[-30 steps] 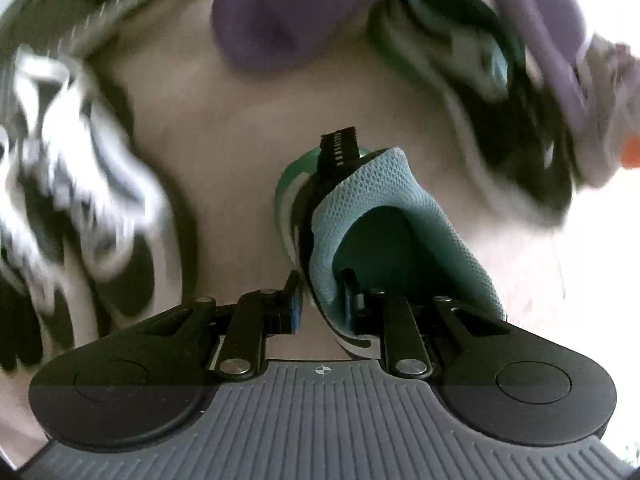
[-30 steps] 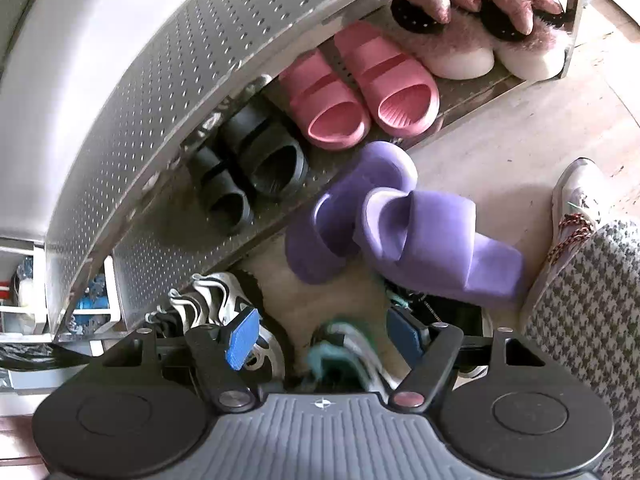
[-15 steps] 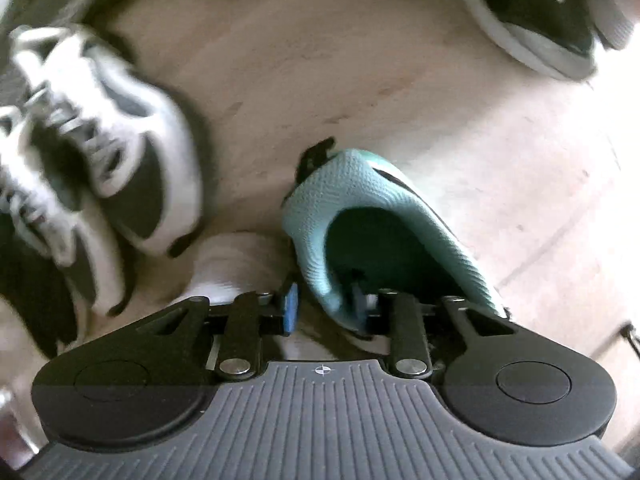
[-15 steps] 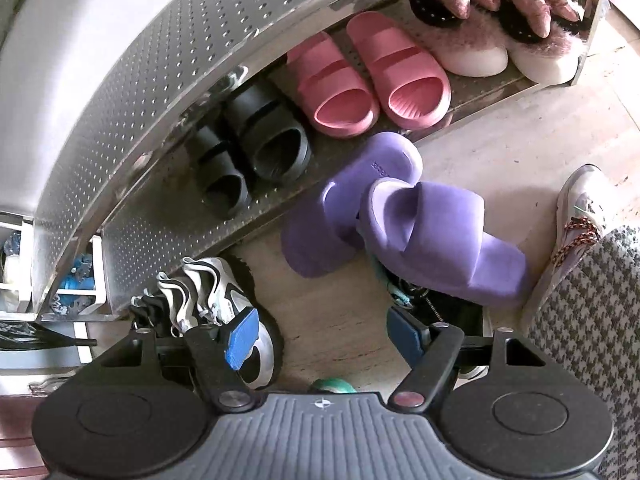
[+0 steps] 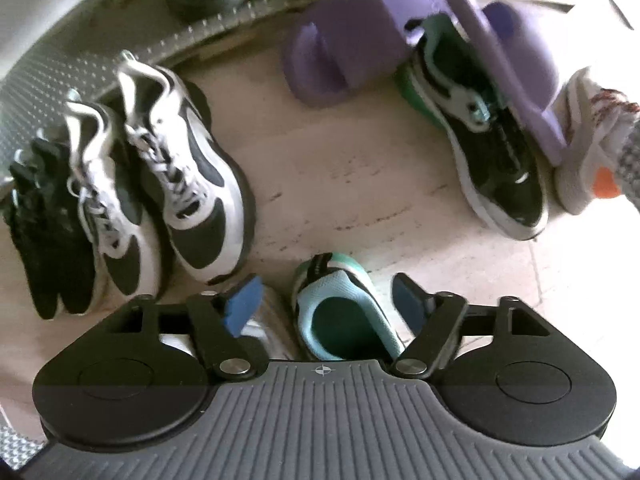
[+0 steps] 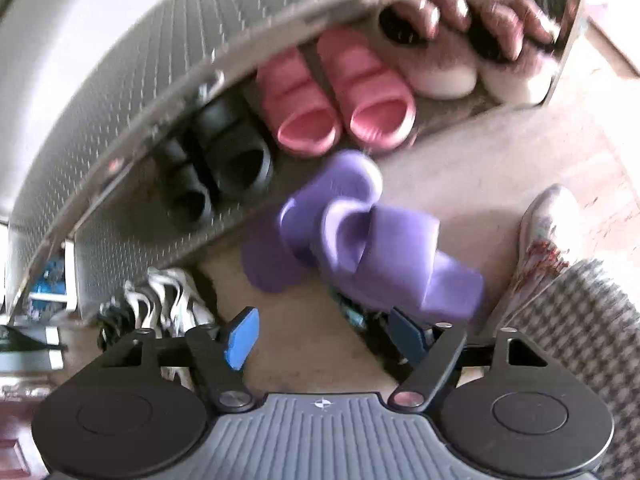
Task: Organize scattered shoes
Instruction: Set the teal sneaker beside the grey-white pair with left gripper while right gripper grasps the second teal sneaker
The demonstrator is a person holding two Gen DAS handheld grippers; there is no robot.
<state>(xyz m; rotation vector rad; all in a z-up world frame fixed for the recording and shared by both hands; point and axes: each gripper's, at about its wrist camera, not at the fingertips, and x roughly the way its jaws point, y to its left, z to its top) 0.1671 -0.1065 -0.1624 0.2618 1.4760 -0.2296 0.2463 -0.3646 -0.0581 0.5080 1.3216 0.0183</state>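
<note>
A teal mesh shoe (image 5: 340,312) stands on the floor right below my left gripper (image 5: 324,304). Its jaws are opening, and the blue pads (image 5: 240,306) stand clear of the shoe on both sides. Its mate, a black and teal sneaker (image 5: 492,148), lies at the right, partly under a purple slide (image 5: 508,68). A second purple slide (image 5: 348,48) lies beside it. My right gripper (image 6: 324,332) hovers over the floor near the purple slides (image 6: 392,256). Its jaws are wide and closing slightly, with nothing between them.
A pair of white and black sneakers (image 5: 188,172) and a black shoe (image 5: 44,220) stand at the left by the perforated metal rack (image 6: 120,92). Its low shelf holds black slides (image 6: 228,160), pink slides (image 6: 332,104) and fluffy slippers (image 6: 460,52). A white sneaker (image 6: 548,236) and checked fabric (image 6: 580,340) are at the right.
My left gripper has let go of the teal shoe's heel, opened wide and risen, so more floor and shoes show. The right gripper has hardly moved.
</note>
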